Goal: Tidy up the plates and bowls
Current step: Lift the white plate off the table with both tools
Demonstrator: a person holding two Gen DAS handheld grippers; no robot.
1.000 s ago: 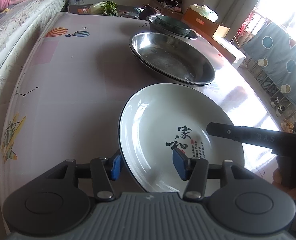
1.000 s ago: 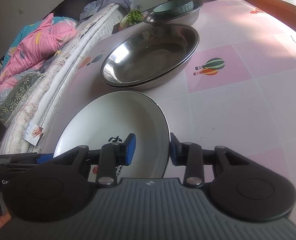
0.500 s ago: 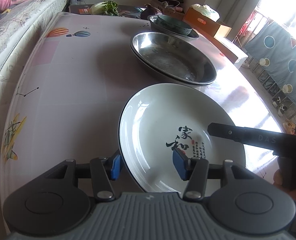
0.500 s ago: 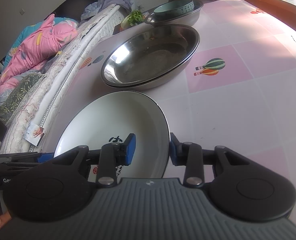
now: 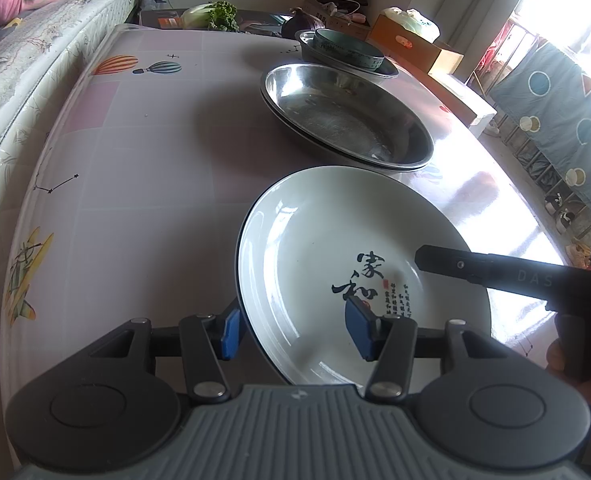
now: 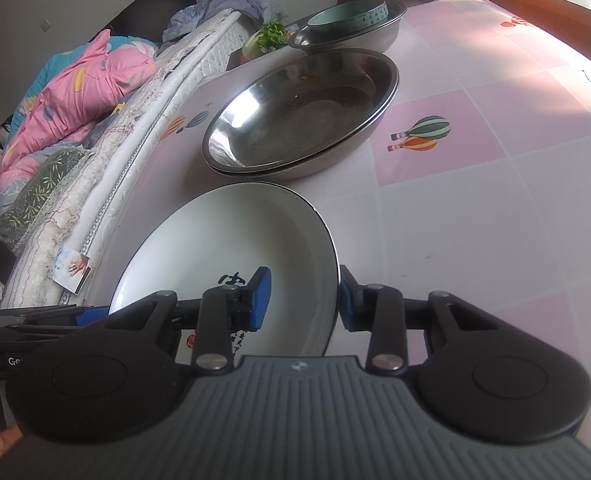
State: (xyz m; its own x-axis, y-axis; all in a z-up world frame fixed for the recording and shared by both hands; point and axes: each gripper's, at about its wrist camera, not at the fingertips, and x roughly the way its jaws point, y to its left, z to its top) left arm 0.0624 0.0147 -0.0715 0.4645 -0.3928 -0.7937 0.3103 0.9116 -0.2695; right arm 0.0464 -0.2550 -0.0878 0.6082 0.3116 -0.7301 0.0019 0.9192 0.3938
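The white plate (image 5: 335,248) with black calligraphy and a dark rim sits at the near edge of the tabletop (image 5: 143,184), and both grippers straddle its rim from opposite sides. In the left wrist view the left gripper (image 5: 293,330) has its blue pads (image 5: 230,332) well apart: one pad is outside the plate's left rim, the other over the inside of the plate near the writing. I cannot tell whether either pad touches the plate. In the right wrist view the right gripper (image 6: 301,300) stands over the plate's (image 6: 231,252) right rim, one pad (image 6: 260,298) inside the plate and the other just outside the rim; the gap is narrower here, but the pads do not look pressed on the rim. The right gripper's (image 5: 507,276) black body also shows in the left view, reaching in over the plate's right side.

Just beyond the plate, toward the middle of the tabletop, two steel pans (image 5: 347,120) are nested one in the other, their near rim close to the plate's far rim. Farther back, near the far edge, a teal bowl (image 5: 347,50) sits inside a steel basin (image 6: 359,34). The tabletop's (image 6: 475,216) cover is pink and white squares with hot-air balloons. Greens (image 5: 223,14) lie past the far edge. A bed (image 6: 95,120) with a pink quilt (image 6: 79,92) runs along the left side of the table.
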